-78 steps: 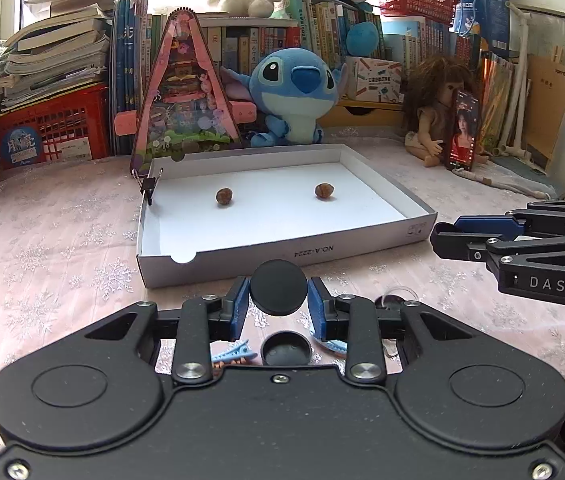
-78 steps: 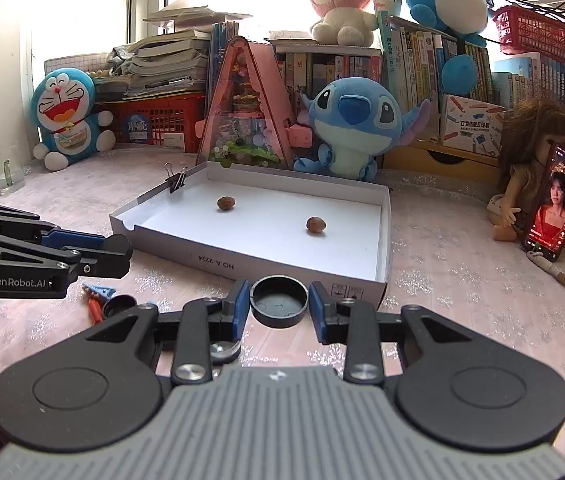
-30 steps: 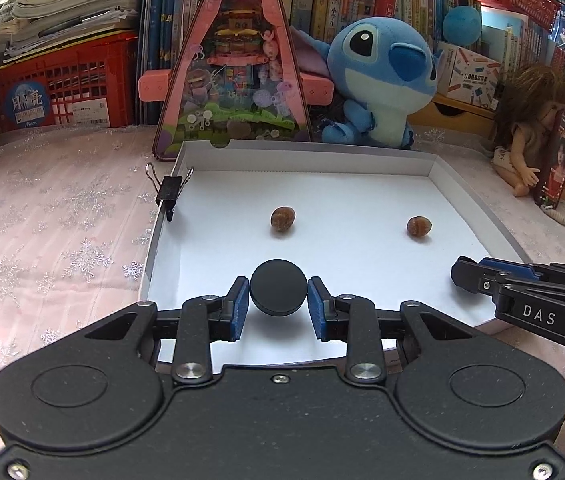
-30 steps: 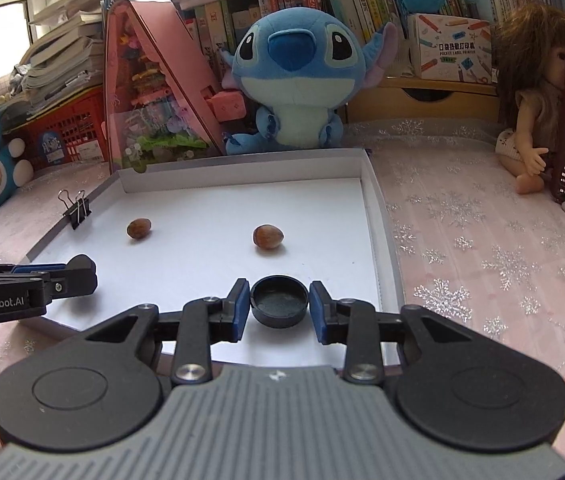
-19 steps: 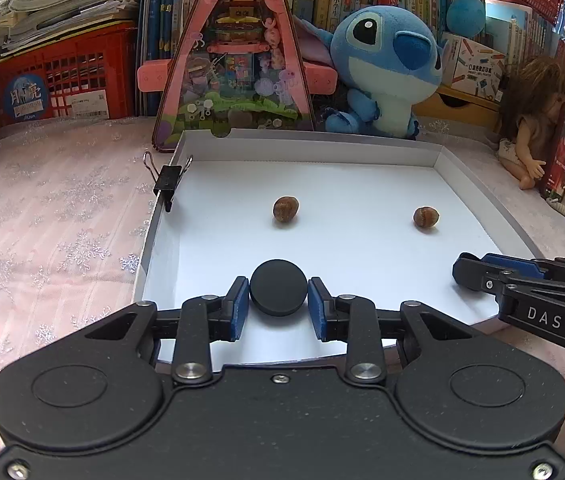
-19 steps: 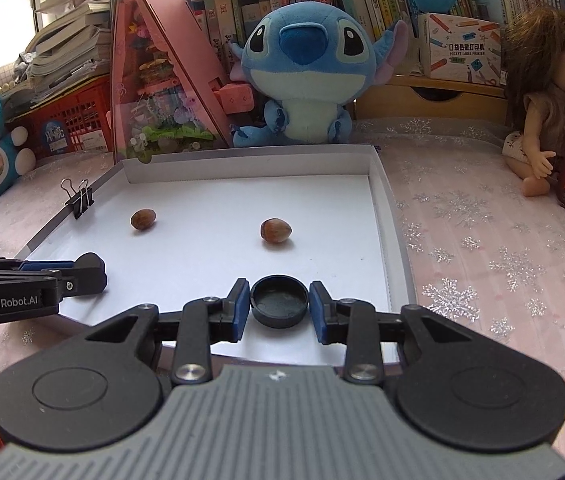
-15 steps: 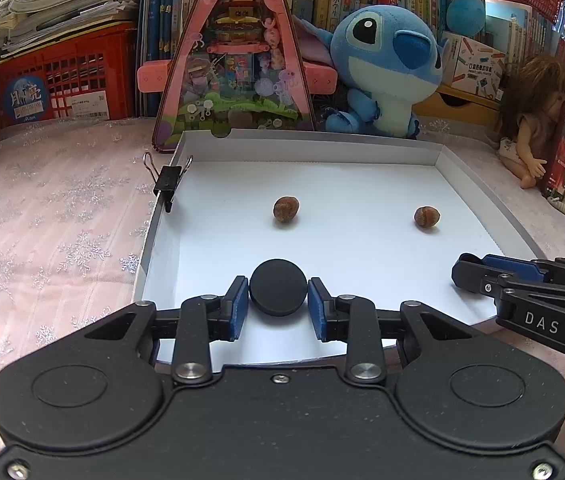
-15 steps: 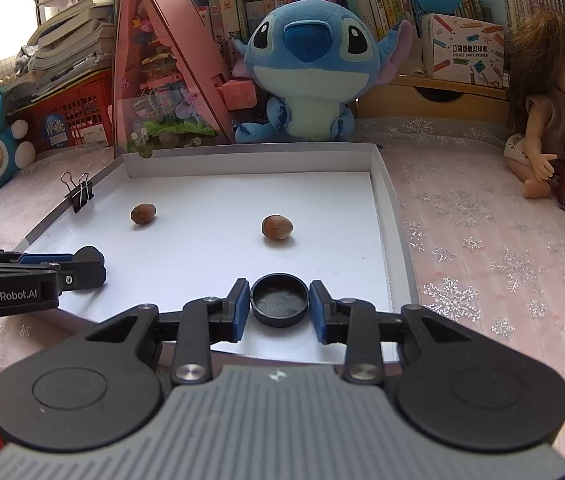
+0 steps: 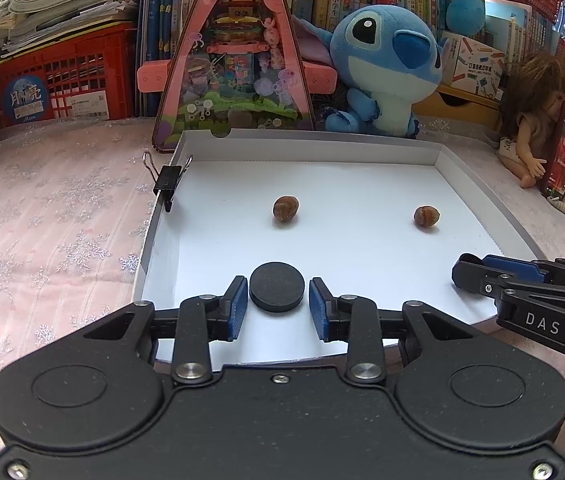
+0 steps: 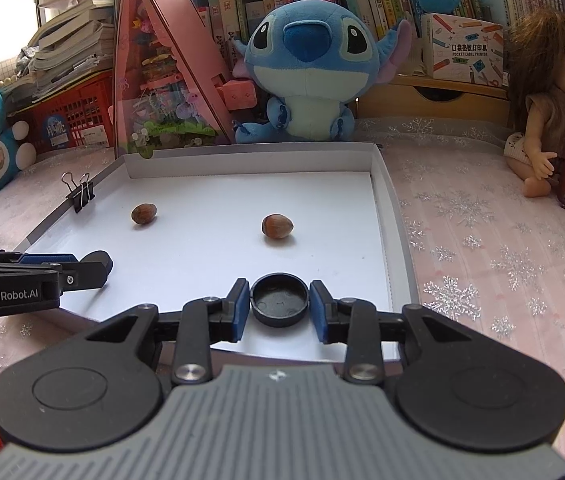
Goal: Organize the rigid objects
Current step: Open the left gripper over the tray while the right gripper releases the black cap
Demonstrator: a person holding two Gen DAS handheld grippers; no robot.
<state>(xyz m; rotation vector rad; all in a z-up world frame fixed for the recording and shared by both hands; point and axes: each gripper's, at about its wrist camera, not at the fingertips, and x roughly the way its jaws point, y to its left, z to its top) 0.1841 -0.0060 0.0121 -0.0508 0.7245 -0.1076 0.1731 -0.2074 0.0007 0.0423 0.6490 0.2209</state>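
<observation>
Both of our tools have just let go. On the left tool (image 9: 277,306) the blue pads (image 9: 237,304) are spreading, with a sliver of white showing on either side of the flat black disc (image 9: 277,292), which half a second ago was still pinched. The right tool (image 10: 279,309) is opening likewise around its shallow black cap (image 10: 279,305), hollow side up; the gap there is thinner, but the pads appear clear of it. Both pieces now lie on the near floor of the white cardboard tray (image 9: 310,145), so we judge this delivery done.

The disc is matte and solid-faced; the cap is rimmed plastic. Farther in rest two brown, glossy hazelnuts (image 9: 286,208), well apart. A black binder clip (image 9: 167,181) grips the tray's left wall. Beyond lies pink snowflake-patterned cloth (image 9: 54,216).
</observation>
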